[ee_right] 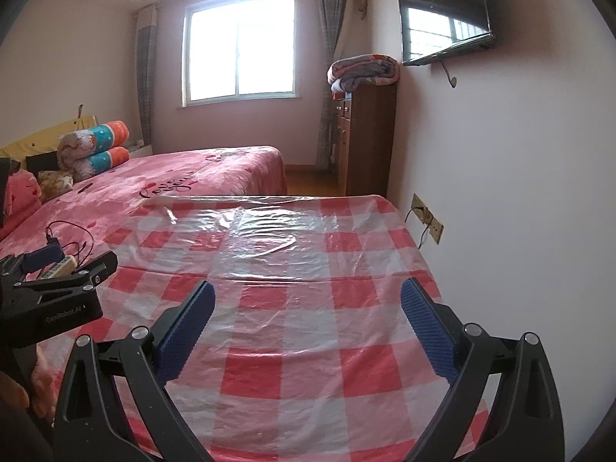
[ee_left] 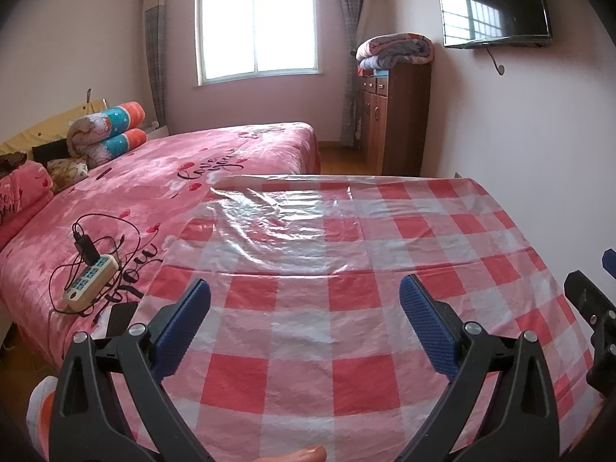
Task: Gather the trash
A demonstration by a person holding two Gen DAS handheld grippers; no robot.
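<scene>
The left claw (ee_left: 304,292) and the right claw (ee_right: 308,298) are each held wide open above the desk (ee_left: 346,308), and nothing is gripped between the blue pads (ee_left: 427,327). The desk is covered by a red-and-white checked plastic cloth (ee_right: 308,346), and its whole visible surface is bare; no trash can be made out on it in either view. The far edge of the desk runs across the middle of both frames, and its right edge lies close to the wall, where a socket plate (ee_right: 427,217) with a plugged cable is fixed. At the left of both frames the desk meets a bed (ee_left: 154,177) with a pink cover, on which a power strip (ee_left: 90,279) with tangled black cables rests. Rolled quilts (ee_left: 107,133) lie at the upper left. A wooden cabinet (ee_left: 396,115) with folded blankets stands beyond the desk, beneath a wall-mounted television (ee_left: 494,7). The near desk edge is cut off by the lower frame border. The window (ee_left: 256,23) is overexposed.
</scene>
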